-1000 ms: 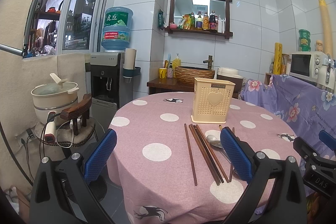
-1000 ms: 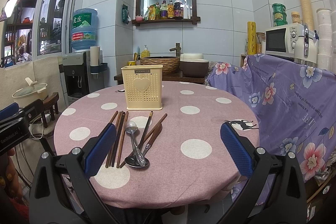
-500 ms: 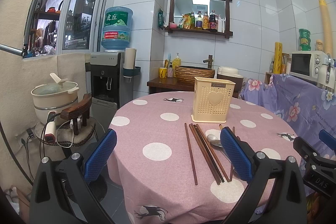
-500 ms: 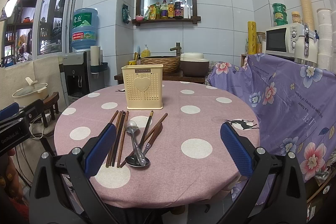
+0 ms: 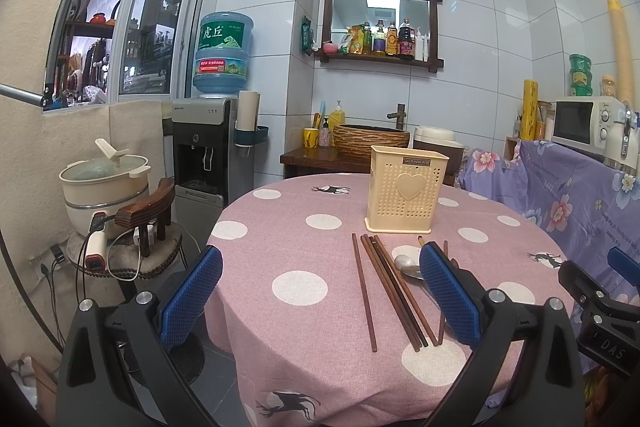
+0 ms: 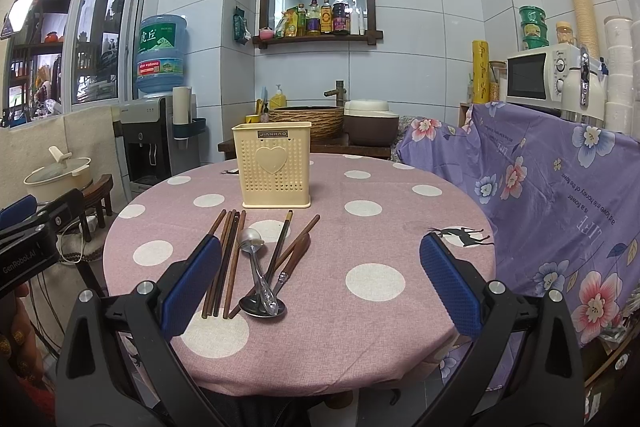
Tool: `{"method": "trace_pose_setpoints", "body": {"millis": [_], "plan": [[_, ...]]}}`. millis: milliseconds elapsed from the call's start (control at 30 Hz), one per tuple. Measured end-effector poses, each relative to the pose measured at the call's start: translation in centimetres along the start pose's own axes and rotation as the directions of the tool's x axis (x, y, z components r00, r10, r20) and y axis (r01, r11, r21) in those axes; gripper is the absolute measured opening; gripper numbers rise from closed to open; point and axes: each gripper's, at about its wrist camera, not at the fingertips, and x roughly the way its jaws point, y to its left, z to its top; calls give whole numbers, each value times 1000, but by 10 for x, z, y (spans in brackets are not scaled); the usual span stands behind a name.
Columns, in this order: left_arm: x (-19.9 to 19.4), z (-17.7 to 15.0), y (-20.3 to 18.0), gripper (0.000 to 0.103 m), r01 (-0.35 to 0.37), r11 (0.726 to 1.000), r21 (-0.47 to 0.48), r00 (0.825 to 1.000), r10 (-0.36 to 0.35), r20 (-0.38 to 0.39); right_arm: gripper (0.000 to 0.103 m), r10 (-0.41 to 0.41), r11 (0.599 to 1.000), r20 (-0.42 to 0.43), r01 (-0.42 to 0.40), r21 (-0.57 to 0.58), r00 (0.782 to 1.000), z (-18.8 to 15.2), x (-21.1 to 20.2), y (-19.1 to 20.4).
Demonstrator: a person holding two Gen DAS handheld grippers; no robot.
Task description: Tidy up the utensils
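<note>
left hand-held gripper (image 5: 320, 291): blue-padded jaws spread wide, nothing between them, held above the near left edge of the bench.
right hand-held gripper (image 6: 320, 283): blue-padded jaws spread wide, holding nothing, held above the near edge of the bench.
bench (image 6: 400, 235): round table under a pink cloth with white dots and small deer prints.
holder (image 6: 277, 165): cream perforated plastic utensil box with a raised heart on its front, upright toward the far side of the bench; its inside cannot be seen.
chopsticks (image 6: 228, 259): bundle of dark brown wooden sticks lying flat between the holder and the near edge, left of the spoons; in the left view one stick (image 5: 364, 291) lies a little apart on the left of the bundle.
metal spoon (image 6: 256, 267): silver, bowl toward the holder, handle reaching to the near edge, just right of the bundle.
second spoon (image 6: 262, 307): dark shiny bowl nearest the edge, under the first spoon's handle end.
loose sticks (image 6: 282, 247): two more brown sticks and a wood-handled piece lie slanted, crossing by the spoons.
purple floral cloth (image 6: 540, 195): draped beside the bench's right edge.
</note>
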Motion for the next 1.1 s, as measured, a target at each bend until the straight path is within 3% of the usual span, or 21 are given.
{"method": "trace_pose_setpoints", "body": {"millis": [800,1000,1100], "plan": [[0,0,0,98,1,1000,2,1000,-1,-6,98,-1,1000,-5,1,-2,1000,1,-1,-1],[11,-4,6,98,6,1000,-9,998,-6,-58,98,-5,1000,-23,5,-8,1000,-2,4,0],[22,-11,7,98,14,1000,-7,994,-14,-108,98,-9,1000,-73,9,-4,997,-8,21,-1]]}}
